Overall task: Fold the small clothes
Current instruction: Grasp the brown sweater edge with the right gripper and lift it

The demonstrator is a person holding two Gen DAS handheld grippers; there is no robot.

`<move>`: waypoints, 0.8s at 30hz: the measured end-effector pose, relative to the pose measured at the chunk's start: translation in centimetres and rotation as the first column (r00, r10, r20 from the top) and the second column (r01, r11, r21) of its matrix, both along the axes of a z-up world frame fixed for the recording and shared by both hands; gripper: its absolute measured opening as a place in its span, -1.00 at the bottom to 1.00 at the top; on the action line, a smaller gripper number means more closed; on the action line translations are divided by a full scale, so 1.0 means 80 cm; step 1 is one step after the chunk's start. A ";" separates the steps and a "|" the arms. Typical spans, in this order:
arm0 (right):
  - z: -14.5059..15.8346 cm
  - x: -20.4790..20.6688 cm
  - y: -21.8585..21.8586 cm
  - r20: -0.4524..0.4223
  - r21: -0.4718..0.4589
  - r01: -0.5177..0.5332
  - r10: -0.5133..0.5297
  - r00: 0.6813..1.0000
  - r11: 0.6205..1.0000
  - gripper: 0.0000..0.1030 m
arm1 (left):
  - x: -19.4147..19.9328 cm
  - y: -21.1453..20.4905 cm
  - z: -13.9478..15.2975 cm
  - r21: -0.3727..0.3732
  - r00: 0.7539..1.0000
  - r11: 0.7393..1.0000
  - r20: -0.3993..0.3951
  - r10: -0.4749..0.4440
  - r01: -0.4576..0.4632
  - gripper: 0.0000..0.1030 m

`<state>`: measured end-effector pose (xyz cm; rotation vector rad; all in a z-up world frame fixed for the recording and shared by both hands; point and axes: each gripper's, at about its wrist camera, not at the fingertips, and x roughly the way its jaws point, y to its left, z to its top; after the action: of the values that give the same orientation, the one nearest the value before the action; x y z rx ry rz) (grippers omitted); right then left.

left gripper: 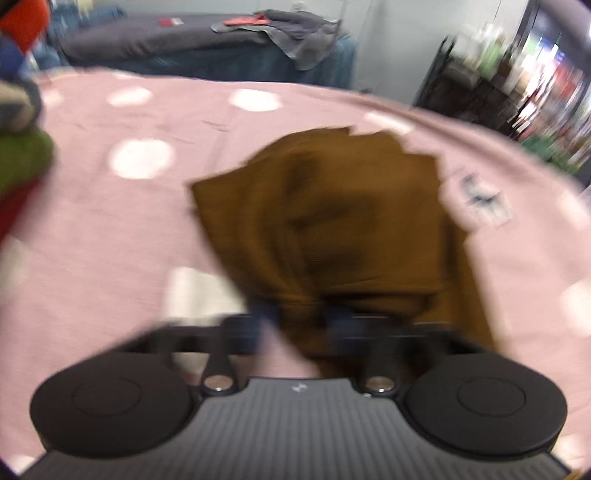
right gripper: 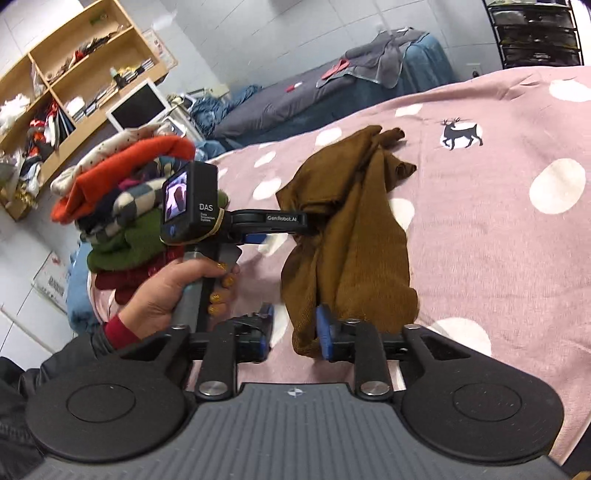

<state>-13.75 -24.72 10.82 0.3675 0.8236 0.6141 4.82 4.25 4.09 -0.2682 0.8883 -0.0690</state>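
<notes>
A brown garment (left gripper: 332,221) lies bunched on the pink dotted bedspread (left gripper: 110,221), its near end lifted. My left gripper (left gripper: 299,314) is shut on that near end, and the picture is blurred. In the right wrist view the left gripper (right gripper: 308,223) comes in from the left, held by a hand (right gripper: 166,291), and pinches the brown garment (right gripper: 354,221) at mid-height. My right gripper (right gripper: 295,332) stands open. A hanging fold of the garment sits between its blue pads (right gripper: 327,332), against the right one, with a gap to the left one.
A stack of folded clothes (right gripper: 129,206) sits on the bed's left edge, behind the left gripper. The bedspread (right gripper: 498,258) stretches right, with a deer print (right gripper: 461,134). Beyond are a second bed (right gripper: 295,99), a wooden shelf (right gripper: 74,74) and a black rack (right gripper: 535,33).
</notes>
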 end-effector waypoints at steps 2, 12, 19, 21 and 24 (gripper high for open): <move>0.001 -0.003 0.001 0.015 -0.012 0.007 -0.007 1.000 1.000 0.20 | -0.002 -0.002 0.009 0.028 1.000 1.000 0.026 0.011 -0.012 -0.82; 0.021 0.015 -0.027 0.166 -0.010 0.184 -0.180 0.970 0.983 0.54 | -0.093 -0.071 0.077 -0.114 0.952 0.954 0.162 -0.259 0.278 -0.85; 0.021 0.020 -0.040 0.189 -0.021 0.271 -0.262 0.946 0.962 0.87 | -0.150 -0.077 0.065 -0.131 0.957 0.951 0.119 -0.264 0.279 -0.85; 0.012 0.019 -0.039 0.176 -0.046 0.269 -0.257 0.950 0.962 0.87 | -0.149 -0.036 0.073 -0.107 0.977 0.979 0.142 -0.157 0.173 -0.85; -0.006 0.024 -0.029 0.117 -0.073 0.223 -0.214 0.970 0.972 0.89 | -0.148 0.045 0.101 0.035 0.973 0.997 0.221 0.062 -0.072 -0.85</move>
<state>-11.84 -27.06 10.35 0.3383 0.6920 0.3877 -7.04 7.85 12.21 -0.2447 0.6595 -0.0165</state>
